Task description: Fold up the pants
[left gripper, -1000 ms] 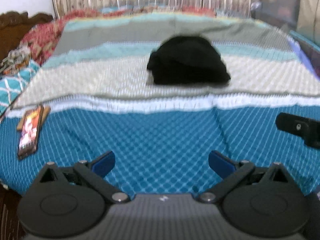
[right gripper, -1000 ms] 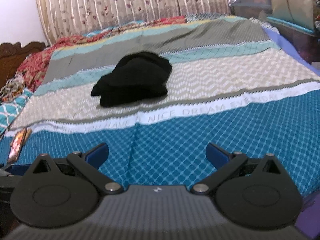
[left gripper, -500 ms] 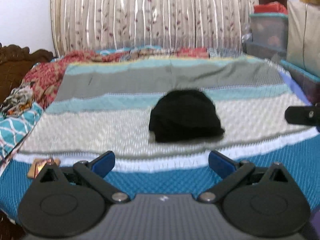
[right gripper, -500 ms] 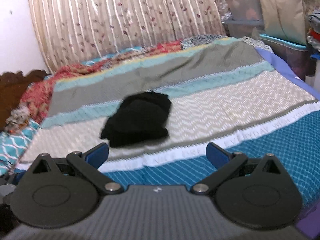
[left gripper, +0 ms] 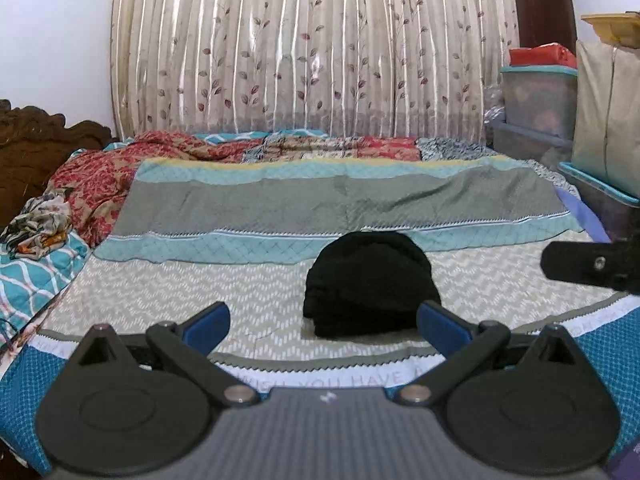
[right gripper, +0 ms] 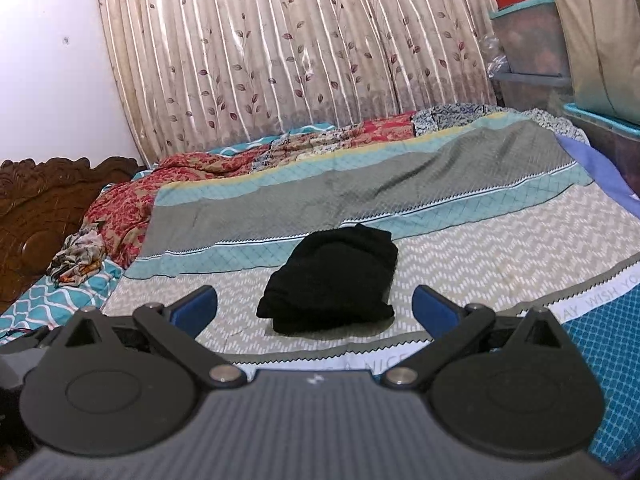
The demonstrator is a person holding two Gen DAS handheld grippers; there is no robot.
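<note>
The black pants (left gripper: pixel 370 286) lie as a compact folded bundle on the bed (left gripper: pixel 160 292), at 12 o'clock from both grippers. The left gripper (left gripper: pixel 323 318) and right gripper (right gripper: pixel 314 306) are released, holding nothing, well apart from the bundle, probably because folding is finished.

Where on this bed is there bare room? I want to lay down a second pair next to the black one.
Bare bedspread lies on both sides of the folded black pants, and the grey band behind them is bare too. The headboard side is crowded: a red floral quilt and a crumpled printed cloth.
</note>
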